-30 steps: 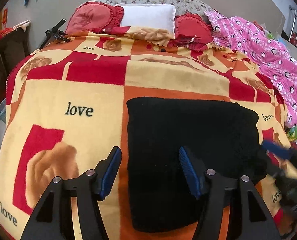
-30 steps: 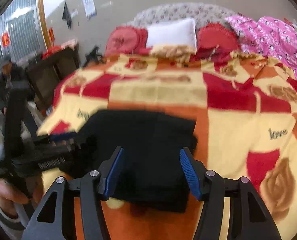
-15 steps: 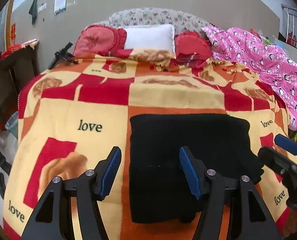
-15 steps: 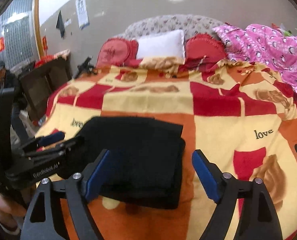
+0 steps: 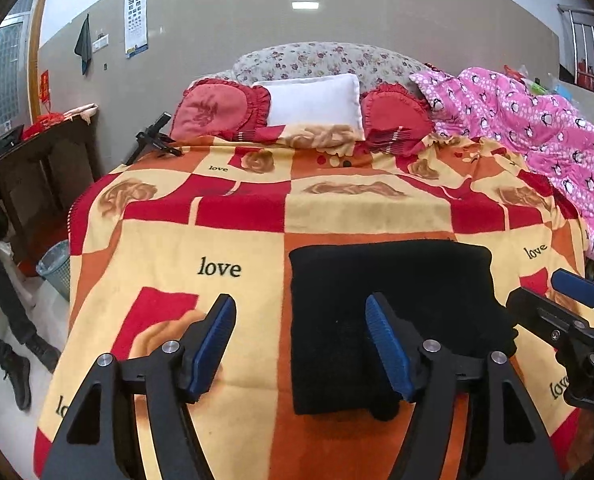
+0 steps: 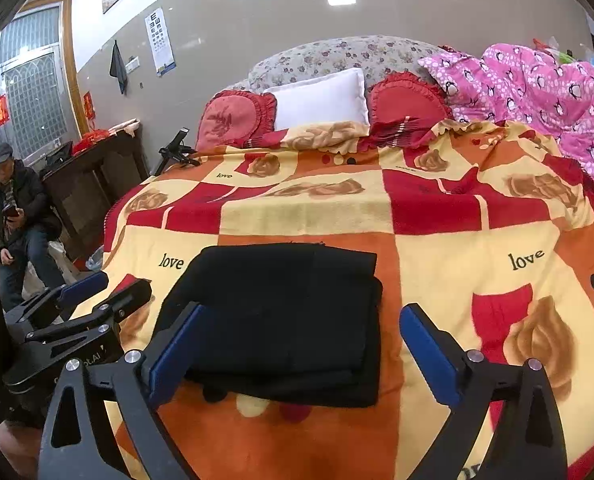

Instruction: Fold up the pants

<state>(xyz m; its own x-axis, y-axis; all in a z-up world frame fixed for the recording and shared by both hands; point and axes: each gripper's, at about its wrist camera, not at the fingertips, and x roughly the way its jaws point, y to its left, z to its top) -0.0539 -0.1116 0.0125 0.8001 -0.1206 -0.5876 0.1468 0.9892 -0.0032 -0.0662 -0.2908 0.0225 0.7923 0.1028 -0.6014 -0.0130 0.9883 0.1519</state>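
Left wrist view: the left gripper (image 5: 301,344) hangs above the near edge of the bed (image 5: 337,208), its blue-padded fingers (image 5: 213,344) spread apart with nothing between them. One finger sits over the patterned blanket (image 5: 169,248), the other over the black pants (image 5: 393,300). The pants lie as a compact, roughly rectangular bundle near the foot edge of the bed, toward its right-hand side — flat on the blanket and touched by neither tool. The right gripper (image 5: 577,292) enters at the frame's right margin, just beside the bundle's right edge.

Right wrist view: the right gripper (image 6: 297,344) is likewise spread wide and empty, framing the pants (image 6: 281,312) from the foot of the bed (image 6: 437,208). Here the layering is legible: a smaller upper panel rests on a broader lower one, edges stacked at the near side, which suggests the folding is complete or nearly so. The left gripper (image 6: 85,292) appears at the left, just beside the bundle's left edge.

Interpretation — both tools flank the bundle symmetrically and stand clear of the cloth, a posture consistent with release and inspection of the fold, not a fresh grasp. The bundle's position close to the foot edge keeps it within easy reach of both hands. Thick, soft fabric of this kind may spring open slightly at the stacked edges.

Background: pillows (image 5: 309,100) at the head edge, a pink quilt (image 5: 537,128) along the far right side, a seated bystander (image 6: 17,208) beyond the bed's left side.
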